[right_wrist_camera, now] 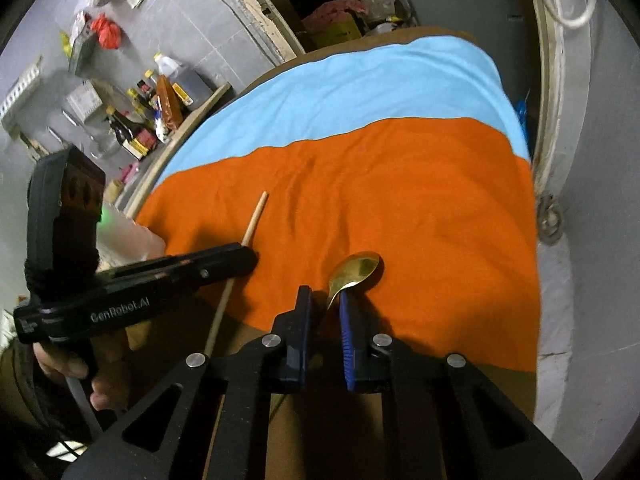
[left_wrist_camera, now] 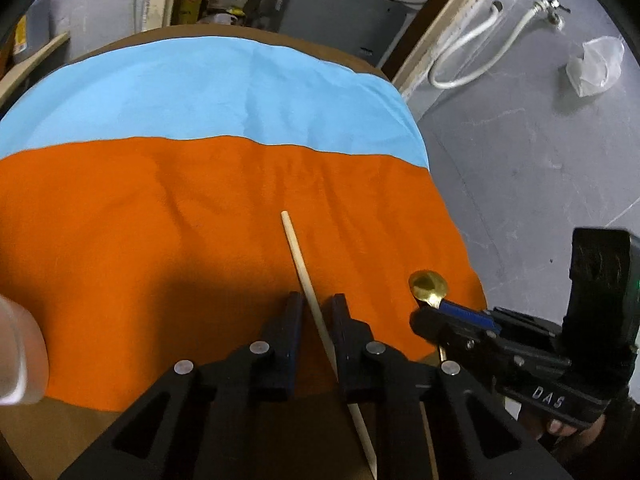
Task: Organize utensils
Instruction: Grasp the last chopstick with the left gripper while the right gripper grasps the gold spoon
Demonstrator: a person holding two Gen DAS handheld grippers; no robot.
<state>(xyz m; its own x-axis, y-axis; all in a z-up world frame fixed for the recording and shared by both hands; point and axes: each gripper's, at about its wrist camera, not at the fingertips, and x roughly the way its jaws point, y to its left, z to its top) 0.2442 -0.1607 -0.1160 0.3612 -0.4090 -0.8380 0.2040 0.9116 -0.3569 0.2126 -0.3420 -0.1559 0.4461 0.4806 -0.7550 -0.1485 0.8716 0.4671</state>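
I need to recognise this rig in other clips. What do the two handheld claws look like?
Both are matte black, with angular fingers joined by round silver pins and with triangular cut-outs. The right claw has ribbed blue pads, white "DAS" lettering on its side and a tall black block with a green light. The left claw has dark pads and reads "GenRobot.AI". No cables or sleeves are visible.
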